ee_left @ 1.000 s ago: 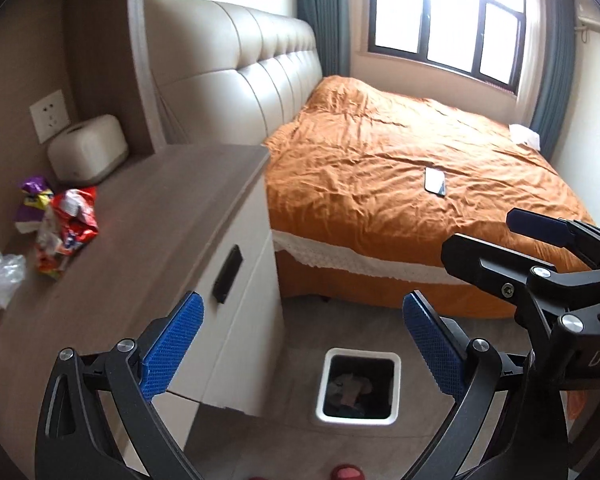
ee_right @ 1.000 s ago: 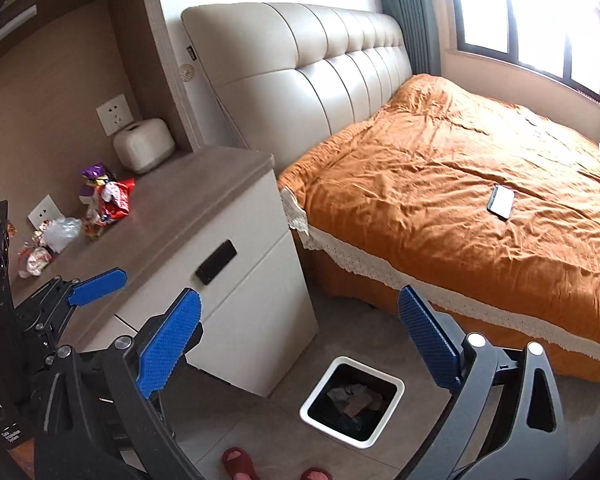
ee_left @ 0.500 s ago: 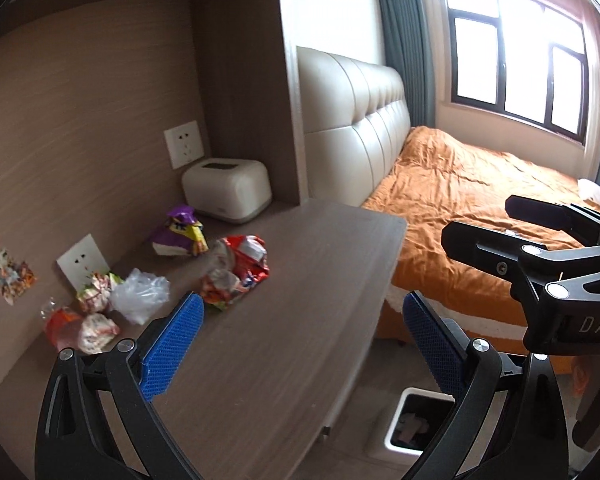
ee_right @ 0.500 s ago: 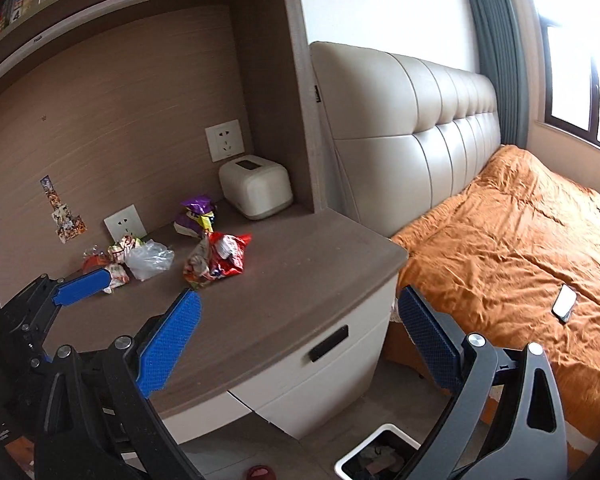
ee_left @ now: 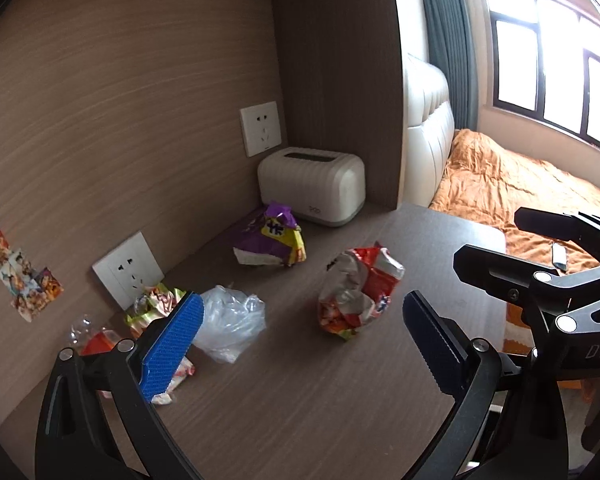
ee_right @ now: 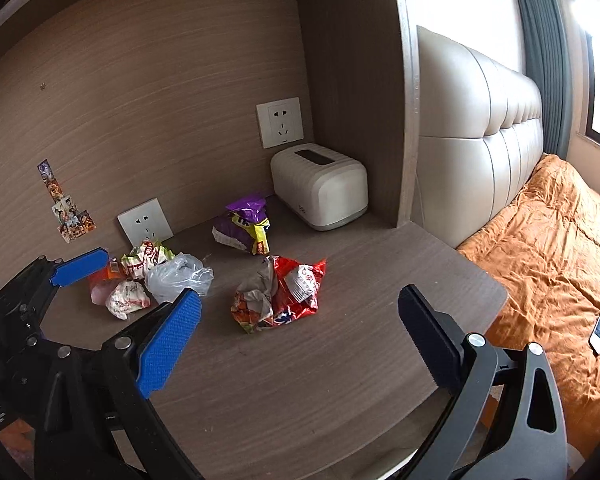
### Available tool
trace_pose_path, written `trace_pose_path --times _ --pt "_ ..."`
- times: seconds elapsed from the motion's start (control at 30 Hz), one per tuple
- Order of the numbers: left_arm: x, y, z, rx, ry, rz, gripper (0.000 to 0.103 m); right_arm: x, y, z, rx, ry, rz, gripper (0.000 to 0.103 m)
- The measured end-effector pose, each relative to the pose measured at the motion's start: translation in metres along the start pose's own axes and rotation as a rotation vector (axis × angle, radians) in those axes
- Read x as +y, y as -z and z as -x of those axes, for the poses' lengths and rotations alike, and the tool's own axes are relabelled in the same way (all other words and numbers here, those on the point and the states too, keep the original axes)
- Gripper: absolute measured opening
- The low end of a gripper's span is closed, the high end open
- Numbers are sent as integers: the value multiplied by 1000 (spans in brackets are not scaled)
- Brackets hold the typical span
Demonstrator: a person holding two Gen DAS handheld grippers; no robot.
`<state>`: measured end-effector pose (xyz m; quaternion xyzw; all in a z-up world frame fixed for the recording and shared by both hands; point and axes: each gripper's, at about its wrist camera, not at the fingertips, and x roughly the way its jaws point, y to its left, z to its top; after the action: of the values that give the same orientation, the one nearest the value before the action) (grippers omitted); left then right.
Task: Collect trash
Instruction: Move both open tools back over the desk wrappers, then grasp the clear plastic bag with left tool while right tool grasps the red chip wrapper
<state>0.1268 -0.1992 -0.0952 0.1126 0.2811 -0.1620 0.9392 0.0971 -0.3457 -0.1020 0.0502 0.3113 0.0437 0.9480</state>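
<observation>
Trash lies on the wooden nightstand top (ee_left: 308, 400) (ee_right: 340, 360). A crumpled red snack bag (ee_left: 356, 292) (ee_right: 278, 294) sits mid-surface, a purple and yellow bag (ee_left: 270, 238) (ee_right: 244, 224) behind it. To the left lie a clear plastic bag (ee_left: 230, 320) (ee_right: 178, 274) and several small wrappers (ee_left: 156, 304) (ee_right: 130, 280). My left gripper (ee_left: 300, 348) is open above the surface, the red bag just beyond its fingertips. My right gripper (ee_right: 296, 340) is open too, nothing between its fingers, close to the red bag.
A white tissue box (ee_left: 312, 184) (ee_right: 320, 184) stands in the back corner under a wall socket (ee_left: 260, 128). The bed with orange cover (ee_right: 552, 264) lies right of the nightstand, a phone (ee_right: 598, 334) on it. The other gripper shows in each view (ee_left: 540, 280) (ee_right: 40, 280).
Both views swung up from the floor bin and bed to the nightstand top. Both grippers came closer to the trash pile and stayed open.
</observation>
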Motion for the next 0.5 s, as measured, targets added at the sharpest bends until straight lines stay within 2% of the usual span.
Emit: trace_pose_path --times 0.23,0.5 --pt "32 0 -45 41 -6 -20 98 13 -6 -48 37 -2 -21 98" --pt "54 9 -90 108 48 -15 98 19 -6 -99 87 41 -45 98"
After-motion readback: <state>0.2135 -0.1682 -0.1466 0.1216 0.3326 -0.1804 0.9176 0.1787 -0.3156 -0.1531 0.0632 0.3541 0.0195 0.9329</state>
